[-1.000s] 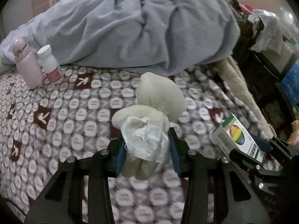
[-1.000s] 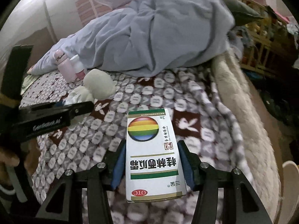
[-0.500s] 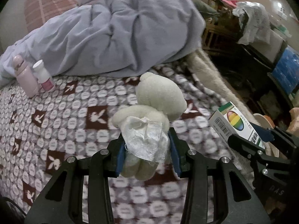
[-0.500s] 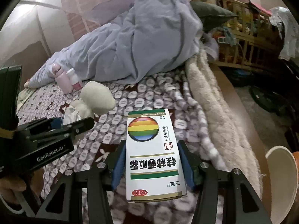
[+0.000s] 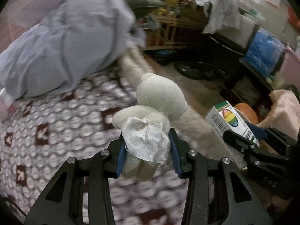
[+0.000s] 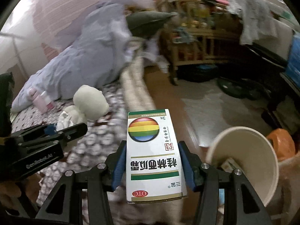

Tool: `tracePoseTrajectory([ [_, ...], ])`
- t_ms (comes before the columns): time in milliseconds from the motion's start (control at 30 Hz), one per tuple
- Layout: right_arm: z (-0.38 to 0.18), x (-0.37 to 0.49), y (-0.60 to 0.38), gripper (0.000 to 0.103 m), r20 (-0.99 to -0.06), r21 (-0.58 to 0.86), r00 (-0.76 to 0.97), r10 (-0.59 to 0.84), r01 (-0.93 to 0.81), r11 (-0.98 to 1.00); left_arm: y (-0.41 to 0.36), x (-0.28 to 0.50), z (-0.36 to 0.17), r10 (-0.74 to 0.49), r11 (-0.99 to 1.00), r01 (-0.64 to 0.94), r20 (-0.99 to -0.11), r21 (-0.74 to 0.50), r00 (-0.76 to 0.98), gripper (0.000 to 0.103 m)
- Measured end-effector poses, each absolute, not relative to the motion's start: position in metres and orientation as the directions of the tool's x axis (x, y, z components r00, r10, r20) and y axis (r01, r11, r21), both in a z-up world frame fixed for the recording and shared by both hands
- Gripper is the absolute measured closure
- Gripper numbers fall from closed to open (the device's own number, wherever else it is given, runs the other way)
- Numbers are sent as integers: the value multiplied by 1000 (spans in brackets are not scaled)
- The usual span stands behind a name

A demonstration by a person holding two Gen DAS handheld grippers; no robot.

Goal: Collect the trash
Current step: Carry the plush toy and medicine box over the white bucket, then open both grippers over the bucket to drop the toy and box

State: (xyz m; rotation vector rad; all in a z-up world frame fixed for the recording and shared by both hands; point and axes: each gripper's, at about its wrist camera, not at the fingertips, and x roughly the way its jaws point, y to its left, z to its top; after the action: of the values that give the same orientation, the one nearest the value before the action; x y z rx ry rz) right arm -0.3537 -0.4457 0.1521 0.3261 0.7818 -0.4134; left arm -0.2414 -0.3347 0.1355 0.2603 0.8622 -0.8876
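My left gripper (image 5: 147,156) is shut on a small cream plush toy (image 5: 159,97) with a white gauzy wrap (image 5: 148,142), held up over the edge of the patterned bed (image 5: 46,131). My right gripper (image 6: 152,166) is shut on a white medicine box (image 6: 151,155) with a rainbow ball and green stripes. The box (image 5: 232,120) also shows at the right of the left wrist view, and the plush toy (image 6: 90,103) at the left of the right wrist view. A cream round bin (image 6: 249,157) stands low on the right, close to the box.
A grey-blue duvet (image 5: 61,43) is heaped on the bed; a pink bottle (image 6: 37,101) and a white one lie beside it. A wooden crib (image 6: 196,43), dark furniture and a blue screen (image 5: 262,54) line the floor side. An orange bag (image 6: 281,144) sits past the bin.
Both grippers swung right from over the bed toward the floor side, each keeping its hold. The cream bin came into the right wrist view and grew larger.
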Motion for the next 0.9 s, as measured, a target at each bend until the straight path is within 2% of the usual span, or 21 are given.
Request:
tracePoseTrajectory([
  [333,141,-423,-519,51,-756,126,558,-341,636,761,-420,-298,138,-616,483,862,-760,-156,208,64],
  [600,130,-460,-556,51,-773,124,505,-385,715,688,-468,-329,126,-606,406,897,-786,-171,124,63],
  [900,120,-483,-587,51,-788,143,470,-397,767,625,-501,-348,111,-593,353,913,-804,-202,51,57],
])
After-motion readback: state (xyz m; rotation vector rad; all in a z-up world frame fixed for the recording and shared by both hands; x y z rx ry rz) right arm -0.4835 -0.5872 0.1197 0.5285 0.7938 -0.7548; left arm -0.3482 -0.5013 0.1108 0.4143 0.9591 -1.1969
